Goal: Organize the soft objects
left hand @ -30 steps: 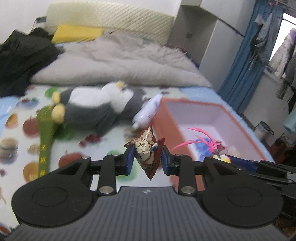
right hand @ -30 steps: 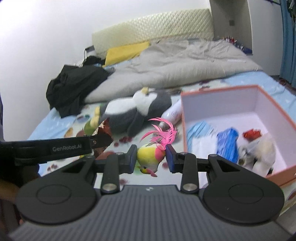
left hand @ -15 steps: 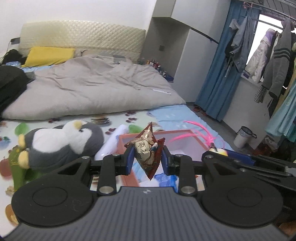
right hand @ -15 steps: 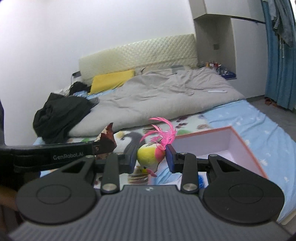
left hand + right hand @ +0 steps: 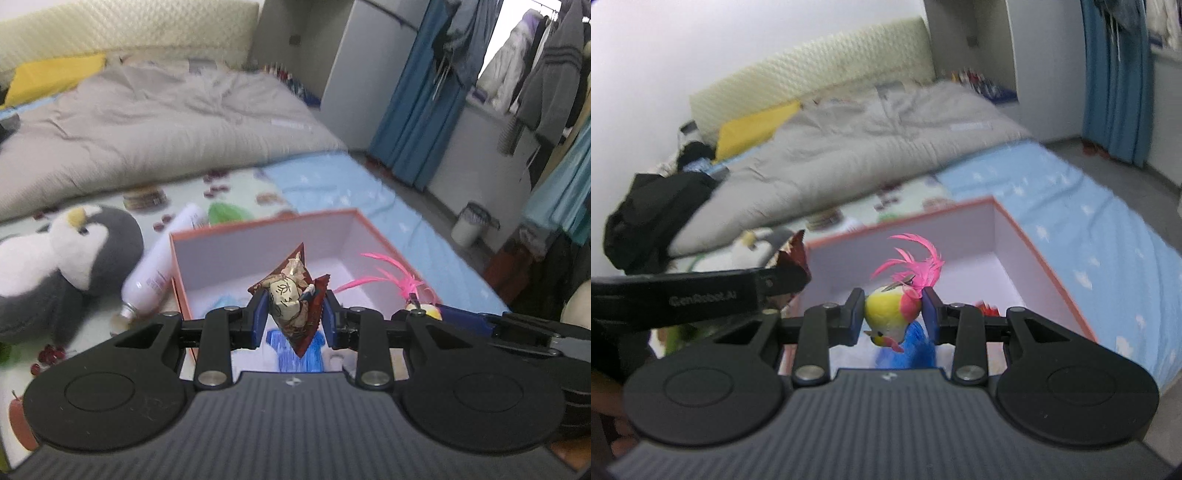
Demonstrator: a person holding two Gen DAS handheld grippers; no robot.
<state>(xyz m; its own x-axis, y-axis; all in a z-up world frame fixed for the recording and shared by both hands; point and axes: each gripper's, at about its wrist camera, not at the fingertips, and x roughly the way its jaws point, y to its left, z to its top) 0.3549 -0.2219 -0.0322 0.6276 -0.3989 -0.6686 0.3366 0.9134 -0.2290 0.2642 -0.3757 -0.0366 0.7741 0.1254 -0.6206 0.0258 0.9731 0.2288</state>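
On the bed, at the left of the left wrist view, a plush penguin (image 5: 62,258) lies on the fruit-print sheet (image 5: 92,343), with a white bottle (image 5: 162,273) just beside the box's left wall; both are outside the box, so they look like work left to do, if the bottle counts at all. The orange-edged box (image 5: 258,225) already holds something blue (image 5: 299,354) and a small red item (image 5: 988,308). The left hand-held gripper (image 5: 295,317) pinches a brown triangular pouch (image 5: 291,299) above the box. To its right, the right hand-held gripper (image 5: 894,315) pinches a yellow toy bird (image 5: 890,314) with pink feathers, also over the box. Both seem ready for dropping in.
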